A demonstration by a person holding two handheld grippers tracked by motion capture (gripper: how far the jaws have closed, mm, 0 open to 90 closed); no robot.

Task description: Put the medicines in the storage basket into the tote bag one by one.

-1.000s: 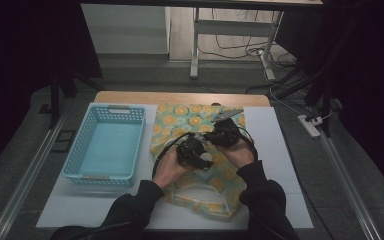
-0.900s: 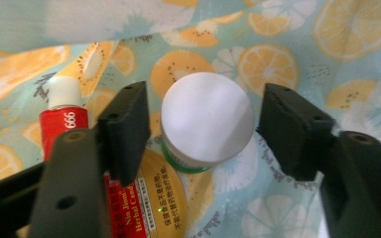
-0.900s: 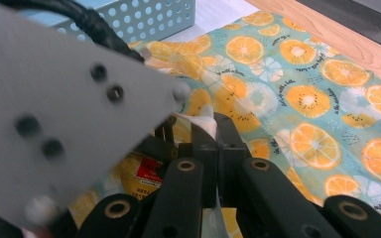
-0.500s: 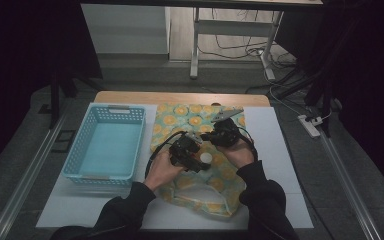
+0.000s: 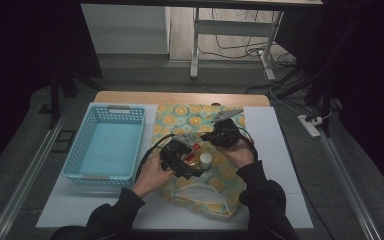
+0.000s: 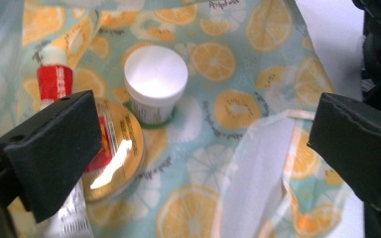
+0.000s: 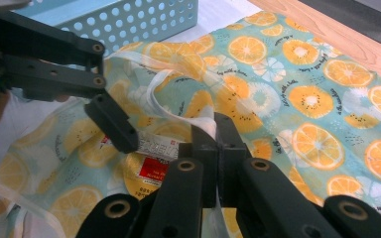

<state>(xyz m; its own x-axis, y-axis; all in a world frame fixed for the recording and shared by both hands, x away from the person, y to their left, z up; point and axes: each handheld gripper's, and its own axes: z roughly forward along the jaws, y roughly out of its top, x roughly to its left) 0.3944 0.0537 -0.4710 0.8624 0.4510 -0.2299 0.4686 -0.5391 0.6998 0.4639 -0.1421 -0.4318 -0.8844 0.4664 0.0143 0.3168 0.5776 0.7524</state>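
The fruit-print bag (image 5: 200, 150) lies on the worktop's middle, right of the blue basket (image 5: 105, 145). My right gripper (image 7: 217, 130) pinches its white edge. My left gripper (image 6: 203, 144), jaws just opened and empty, hovers over the white-capped jar (image 6: 155, 84) and gold tin (image 6: 121, 148).

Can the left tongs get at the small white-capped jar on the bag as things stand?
Probably yes. The left tongs are open, and the jar stands upright just ahead between them, uncovered. A gold tin touches its side and might get nudged.
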